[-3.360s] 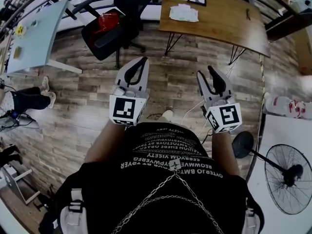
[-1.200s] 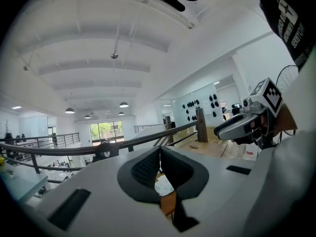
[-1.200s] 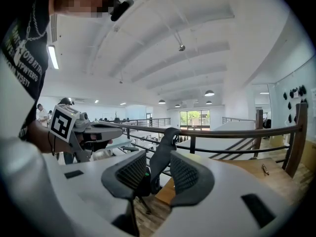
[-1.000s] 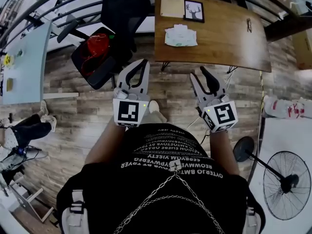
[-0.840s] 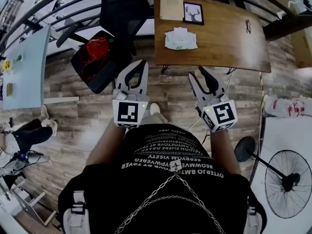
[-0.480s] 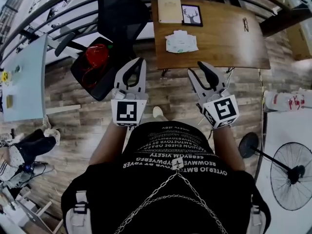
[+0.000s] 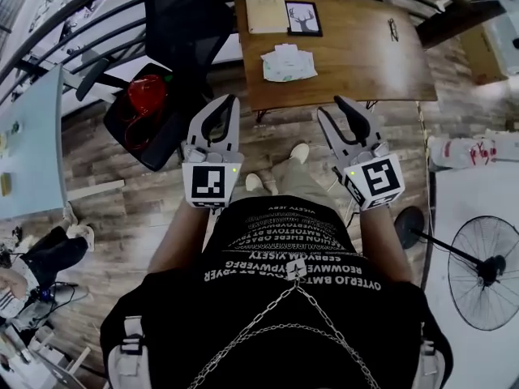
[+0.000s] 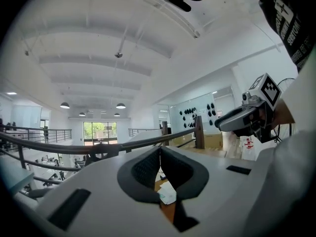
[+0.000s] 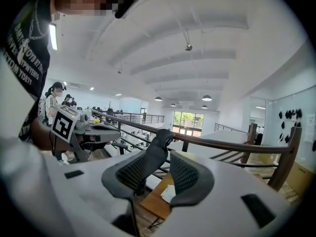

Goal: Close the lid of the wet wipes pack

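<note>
The wet wipes pack (image 7: 288, 63) lies white and pale green on the brown wooden table (image 7: 365, 55), near its front edge. I cannot tell how its lid stands. Both grippers hang over the plank floor, short of the table and touching nothing. My left gripper (image 7: 229, 100) points at the table's left front corner, its jaws shut tip to tip and empty. My right gripper (image 7: 331, 105) is open with nothing between its jaws. The pack (image 8: 168, 194) shows small below the left gripper (image 8: 159, 149). In the right gripper view the pack (image 9: 169, 192) lies beyond the right gripper (image 9: 168, 147).
A tan notebook (image 7: 266, 10) and a framed deer picture (image 7: 304, 19) lie at the table's far edge. A black office chair (image 7: 174, 31) with a red bag (image 7: 146, 100) stands left of the table. A floor fan (image 7: 482, 274) is at the right, a railing behind the table.
The person has stepped toward the table, which now sits lower and nearer in the head view. Both grippers moved forward with the person. Their jaws look unchanged.
</note>
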A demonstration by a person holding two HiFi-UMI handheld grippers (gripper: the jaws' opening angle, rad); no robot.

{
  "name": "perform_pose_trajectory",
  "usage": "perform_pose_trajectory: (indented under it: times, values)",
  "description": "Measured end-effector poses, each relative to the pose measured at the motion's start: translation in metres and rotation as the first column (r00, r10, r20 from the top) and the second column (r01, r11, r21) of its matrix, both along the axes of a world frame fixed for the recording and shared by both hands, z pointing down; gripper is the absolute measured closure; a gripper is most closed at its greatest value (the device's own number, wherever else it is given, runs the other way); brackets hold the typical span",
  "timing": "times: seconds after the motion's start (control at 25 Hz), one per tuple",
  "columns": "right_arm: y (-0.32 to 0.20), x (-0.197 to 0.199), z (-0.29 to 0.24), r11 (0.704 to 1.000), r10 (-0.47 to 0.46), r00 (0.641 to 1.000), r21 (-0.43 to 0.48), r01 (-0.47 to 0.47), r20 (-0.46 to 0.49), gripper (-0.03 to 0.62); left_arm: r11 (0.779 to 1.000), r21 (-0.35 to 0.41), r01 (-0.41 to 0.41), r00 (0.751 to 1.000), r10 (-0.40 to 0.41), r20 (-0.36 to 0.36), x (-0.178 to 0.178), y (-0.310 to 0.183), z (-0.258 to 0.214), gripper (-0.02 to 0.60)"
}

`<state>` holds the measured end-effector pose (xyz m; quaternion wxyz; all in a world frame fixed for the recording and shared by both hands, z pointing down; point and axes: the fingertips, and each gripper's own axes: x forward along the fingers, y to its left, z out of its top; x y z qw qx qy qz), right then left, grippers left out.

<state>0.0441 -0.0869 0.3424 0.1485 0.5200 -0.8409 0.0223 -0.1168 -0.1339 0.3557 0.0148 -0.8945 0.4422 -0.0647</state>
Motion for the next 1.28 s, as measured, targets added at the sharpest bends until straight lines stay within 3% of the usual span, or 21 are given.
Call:
perform_pose_trajectory:
  times: [0.68,1.28]
  values:
    - [-0.02,0.001,0.018,0.999,-0.033,0.999,-0.034,0.034,0.039,0.459,0.999,-0.022,0.032,0.999,-0.031,0.037,0.0,-0.016,0.01,0.552]
    - [-0.069,0.012,0.025,0.996,-0.07,0.997,-0.055,0.072,0.038,0.461,0.998,-0.038,0.057,0.998,-0.056,0.034,0.017,-0.056,0.019,0.552]
